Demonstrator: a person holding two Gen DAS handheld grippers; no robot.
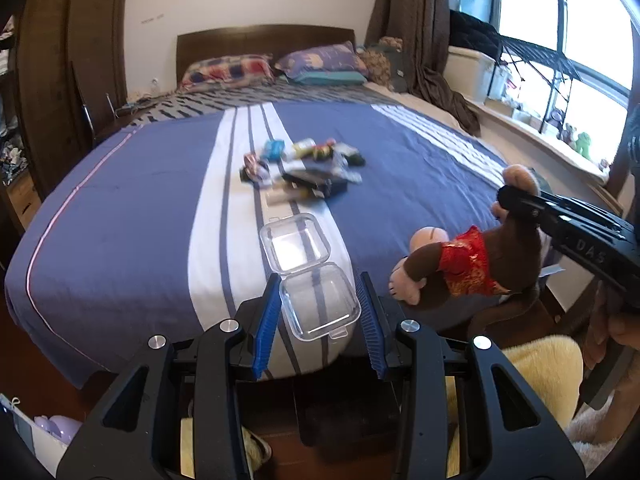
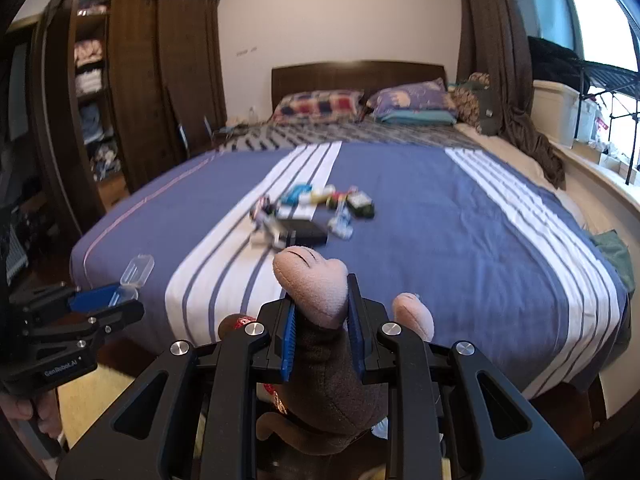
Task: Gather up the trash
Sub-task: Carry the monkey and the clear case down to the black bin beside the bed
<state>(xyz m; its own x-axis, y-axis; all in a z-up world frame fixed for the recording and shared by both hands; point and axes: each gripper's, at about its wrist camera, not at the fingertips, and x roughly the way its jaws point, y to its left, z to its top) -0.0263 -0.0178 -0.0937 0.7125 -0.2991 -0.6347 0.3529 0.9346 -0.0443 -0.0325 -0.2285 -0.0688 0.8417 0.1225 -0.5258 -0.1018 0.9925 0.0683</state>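
Left gripper (image 1: 318,292), tilted down toward bed (image 1: 120,208), part-open jaws clamp clear hinged box (image 1: 316,300). Right gripper (image 2: 322,312), at its 3 o'clock, is closed tight on plush monkey (image 2: 320,360).

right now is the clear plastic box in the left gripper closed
No, the clear plastic box hangs open, its hinged lid tipped back toward the bed while the left gripper clamps the lower half.
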